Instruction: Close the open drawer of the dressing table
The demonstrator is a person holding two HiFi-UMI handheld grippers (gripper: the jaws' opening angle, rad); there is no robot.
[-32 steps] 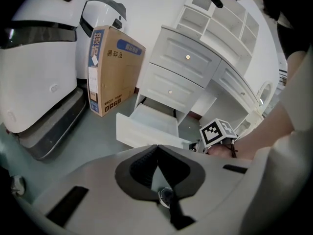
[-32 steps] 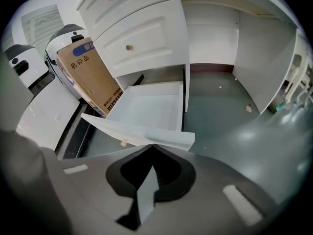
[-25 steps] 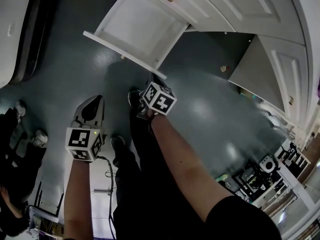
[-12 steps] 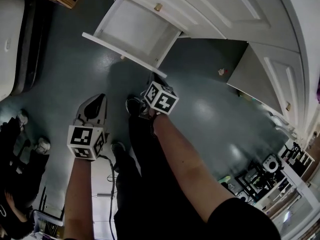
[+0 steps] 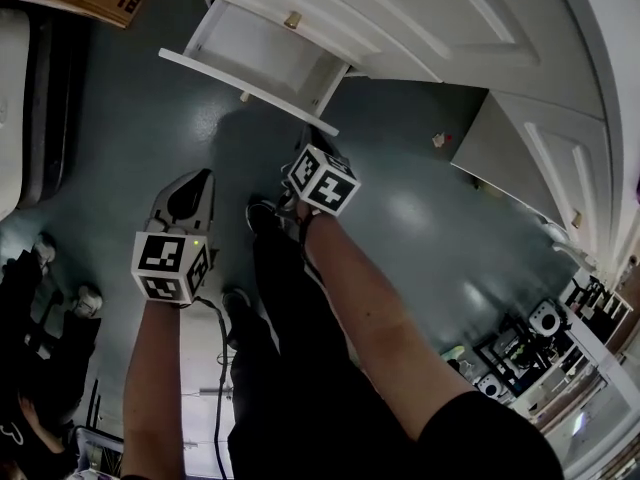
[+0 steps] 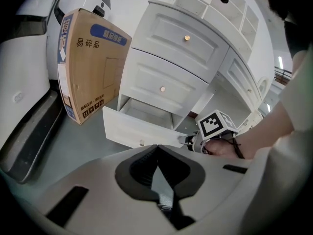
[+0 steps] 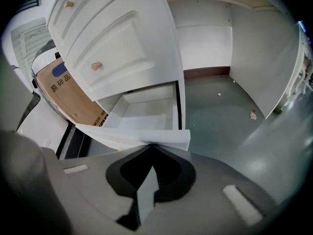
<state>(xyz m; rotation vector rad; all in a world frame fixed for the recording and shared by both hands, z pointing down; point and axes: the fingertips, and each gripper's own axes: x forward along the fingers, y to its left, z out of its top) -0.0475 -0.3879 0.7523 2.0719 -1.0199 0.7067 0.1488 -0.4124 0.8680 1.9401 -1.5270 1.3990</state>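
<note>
1. pushing is the step in hand, i judge: the bottom drawer [image 5: 262, 48] of the white dressing table [image 5: 430, 18] stands pulled well out over the floor, and looks empty as far as i can see. the task is not yet done.
2. my right gripper [image 7: 152, 150] has its jaws shut together with nothing between them. the closed tip sits at the top edge of the drawer front [image 7: 146, 137], near its right-hand corner. i cannot tell whether it is touching or just short.
3. my left gripper [image 6: 156, 150] is likewise closed and empty, held well back from the drawer.
4. to do this well i'd move the contact towards the middle of the front, close to the small knob [image 6: 142, 142]. a push at one corner could skew the drawer on its runners and jam it.
5. i'd push level and straight along the drawer's sides, into the cabinet, not down on the rim.
6. i'd slow near the end so the front meets the frame flush with the drawers above, without a slam.
7. the cardboard box [image 6: 88, 67] stands off to one side, apart from the drawer's path.
</note>
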